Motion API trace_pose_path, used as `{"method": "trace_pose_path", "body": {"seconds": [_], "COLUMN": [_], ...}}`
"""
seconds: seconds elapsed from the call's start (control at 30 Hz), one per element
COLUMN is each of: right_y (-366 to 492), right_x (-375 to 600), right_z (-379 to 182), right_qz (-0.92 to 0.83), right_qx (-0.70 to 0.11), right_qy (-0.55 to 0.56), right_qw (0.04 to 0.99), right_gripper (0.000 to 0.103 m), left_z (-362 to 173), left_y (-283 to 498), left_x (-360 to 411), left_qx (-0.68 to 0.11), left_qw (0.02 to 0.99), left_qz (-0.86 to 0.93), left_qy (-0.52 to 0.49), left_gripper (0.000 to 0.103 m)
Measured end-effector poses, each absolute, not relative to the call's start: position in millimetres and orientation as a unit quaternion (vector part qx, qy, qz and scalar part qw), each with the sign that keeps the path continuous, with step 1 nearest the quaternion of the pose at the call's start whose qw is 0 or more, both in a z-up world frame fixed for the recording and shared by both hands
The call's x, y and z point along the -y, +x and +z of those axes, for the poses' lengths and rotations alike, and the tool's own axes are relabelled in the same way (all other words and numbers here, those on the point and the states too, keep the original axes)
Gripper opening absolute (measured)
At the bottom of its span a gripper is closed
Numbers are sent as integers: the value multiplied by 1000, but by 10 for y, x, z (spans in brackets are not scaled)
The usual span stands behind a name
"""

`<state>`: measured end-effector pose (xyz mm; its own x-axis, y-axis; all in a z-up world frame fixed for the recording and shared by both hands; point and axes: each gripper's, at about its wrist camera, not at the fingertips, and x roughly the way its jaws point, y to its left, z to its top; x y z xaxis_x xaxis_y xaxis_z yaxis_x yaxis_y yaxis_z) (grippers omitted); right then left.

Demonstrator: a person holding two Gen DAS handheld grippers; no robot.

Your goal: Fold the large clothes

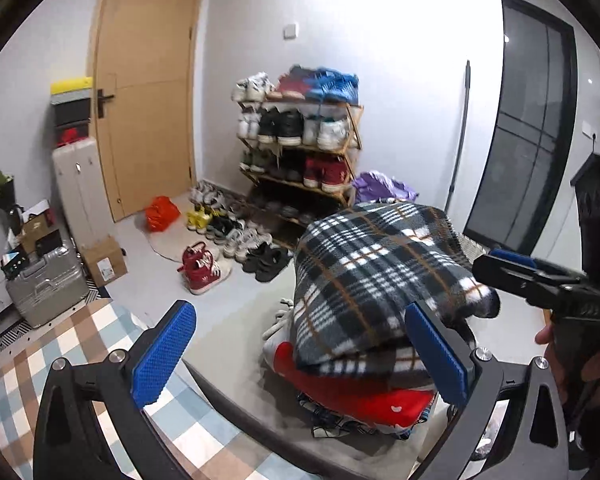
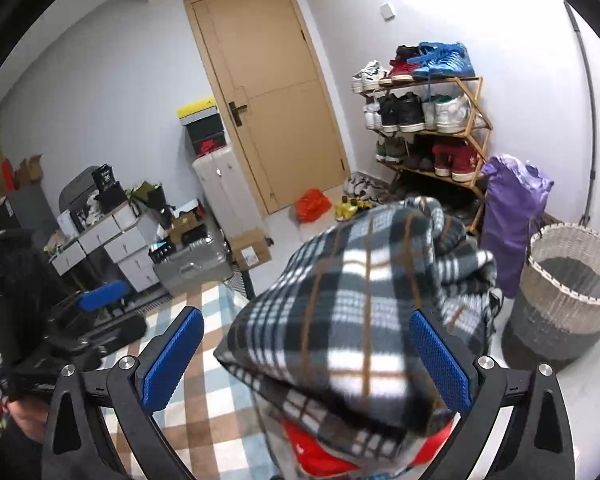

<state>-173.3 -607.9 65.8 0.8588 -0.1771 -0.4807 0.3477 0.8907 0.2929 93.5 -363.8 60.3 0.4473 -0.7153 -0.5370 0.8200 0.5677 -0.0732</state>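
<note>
From the left wrist, the left gripper is hovering with its blue-padded fingers spread wide and empty, while the folded black, white and tan plaid fleece garment is lying on a red folded garment atop the pile. From the right wrist, the right gripper is also gaping empty over that plaid fleece, with a woven wicker laundry basket standing just beside the pile.

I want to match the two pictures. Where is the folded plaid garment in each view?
Left wrist view: the plaid garment lies right of centre, on top of a red garment.
Right wrist view: the plaid garment fills the lower centre, blurred, again over red cloth.
Shared landmark: the wooden shoe rack, behind the garment in both views.
</note>
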Motion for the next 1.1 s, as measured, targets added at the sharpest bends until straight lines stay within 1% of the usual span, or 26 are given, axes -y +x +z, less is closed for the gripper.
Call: {"method": "trace_pose_path", "body": {"seconds": [0.1, 0.27, 0.4, 0.57, 0.73, 0.93, 1.1], "right_y": [-1958, -2409, -2628, -2879, -3106, -3196, -3283], "right_x": [5908, 5451, 5107, 4820, 4664, 4495, 4472], "right_z": [587, 387, 198, 102, 128, 203, 234], "right_qz": [-160, -224, -254, -275, -289, -299, -304], "right_qx": [-194, -136, -136, -133, -120, -114, -105], "right_qy": [188, 153, 123, 105, 108, 75, 82], "right_qw": [949, 953, 950, 947, 944, 945, 943], "right_gripper": [103, 103, 103, 103, 103, 103, 103], "left_z": [557, 411, 279, 182, 150, 148, 121], "left_y": [797, 481, 267, 79, -41, -295, -393], "left_x": [3422, 3097, 2971, 2925, 2828, 2857, 2860], "left_qx": [-237, -190, -200, -202, -207, -181, -181], "left_qw": [865, 890, 892, 897, 899, 902, 904], "left_qz": [-435, -411, -403, -390, -384, -385, -380], "left_qy": [81, 59, 41, 50, 38, 71, 74], "left_gripper": [102, 102, 102, 102, 102, 102, 102]}}
